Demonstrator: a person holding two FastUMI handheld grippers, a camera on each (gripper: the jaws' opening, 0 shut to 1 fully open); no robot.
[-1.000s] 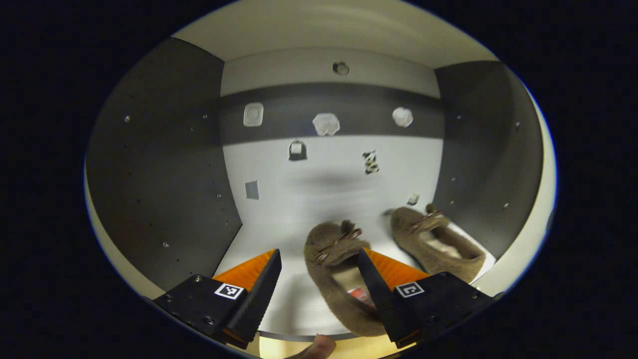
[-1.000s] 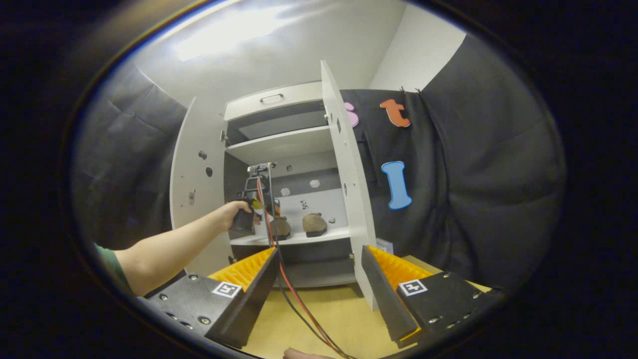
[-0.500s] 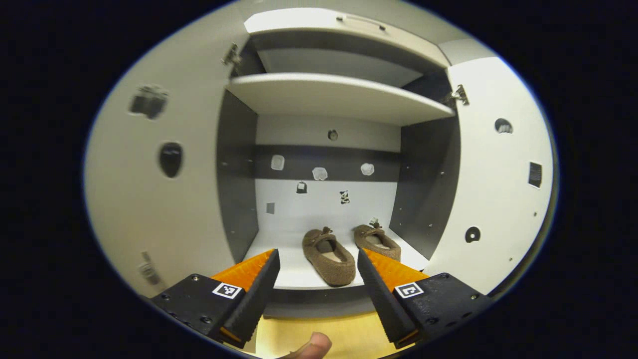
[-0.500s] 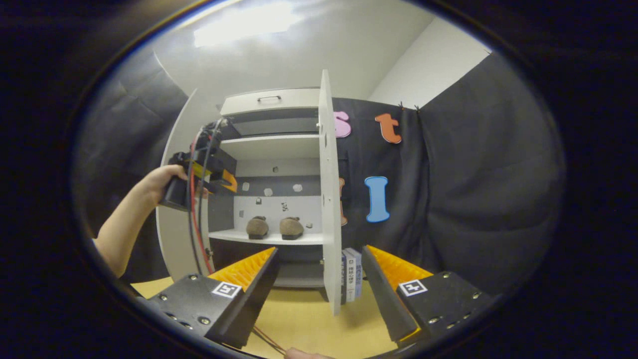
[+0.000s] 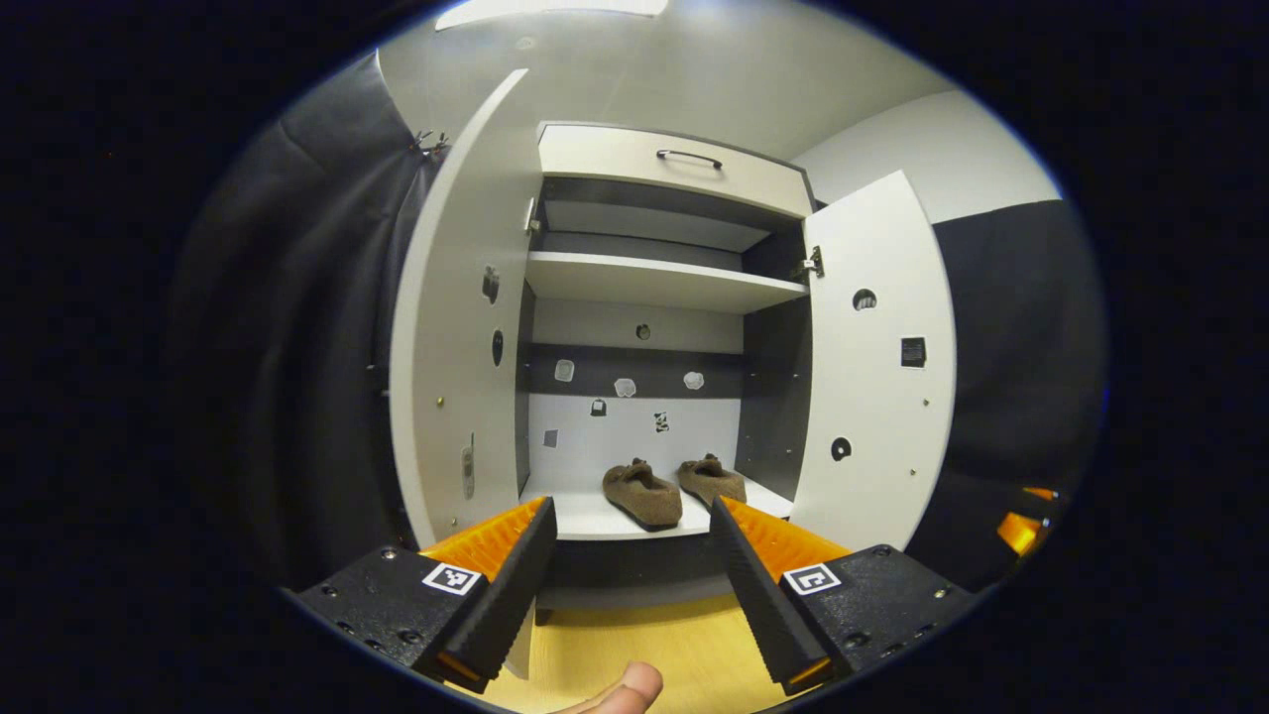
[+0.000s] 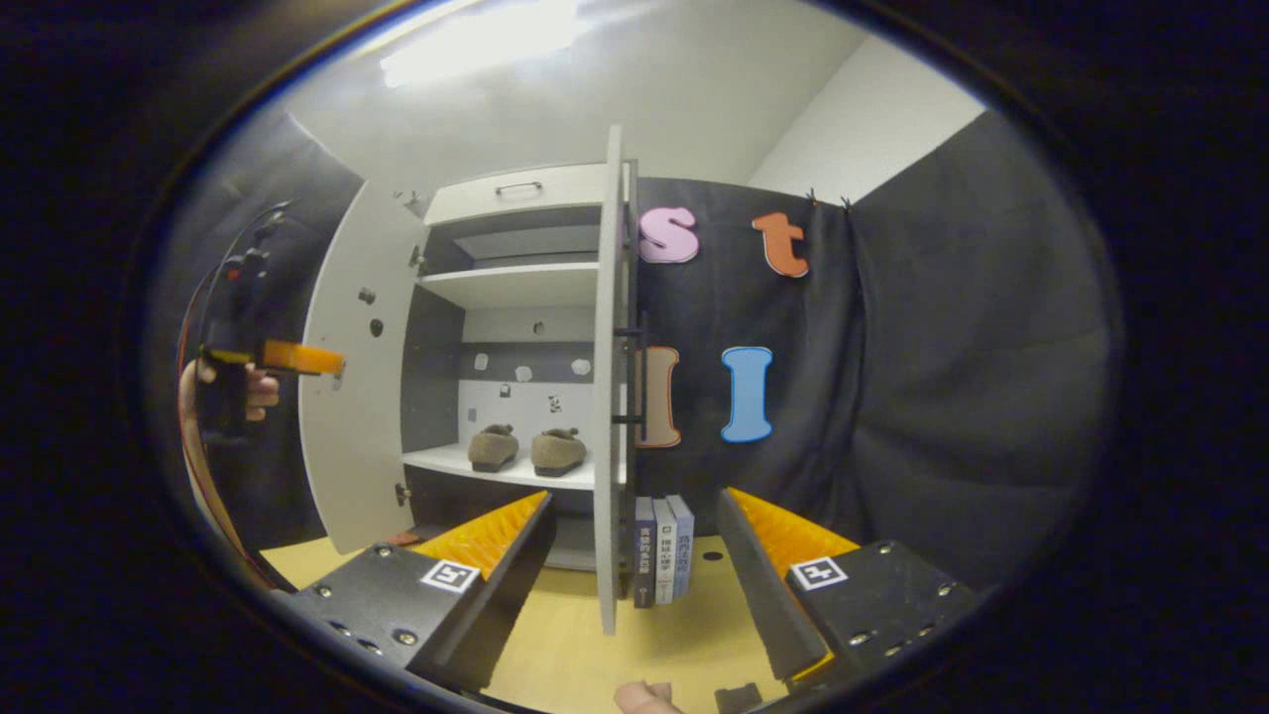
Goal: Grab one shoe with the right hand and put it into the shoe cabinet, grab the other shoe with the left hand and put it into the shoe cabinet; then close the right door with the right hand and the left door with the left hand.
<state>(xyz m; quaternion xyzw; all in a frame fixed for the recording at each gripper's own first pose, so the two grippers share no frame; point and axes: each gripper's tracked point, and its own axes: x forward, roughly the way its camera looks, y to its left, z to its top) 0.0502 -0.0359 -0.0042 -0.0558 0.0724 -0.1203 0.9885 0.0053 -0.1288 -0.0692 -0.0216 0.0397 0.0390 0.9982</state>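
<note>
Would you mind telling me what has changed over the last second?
The left gripper let go of its shoe and backed out of the cabinet, open. The right gripper swung toward the right door. Both shoes and both open doors stayed put.

I'm seeing: left gripper (image 5: 627, 555), right gripper (image 6: 632, 553), each showing black screwed bodies, square tags; red cables (image 6: 203, 297) trailing.

Open right door (image 6: 608, 397) seemingly edge-on before right claw (image 6: 632, 555).
</note>
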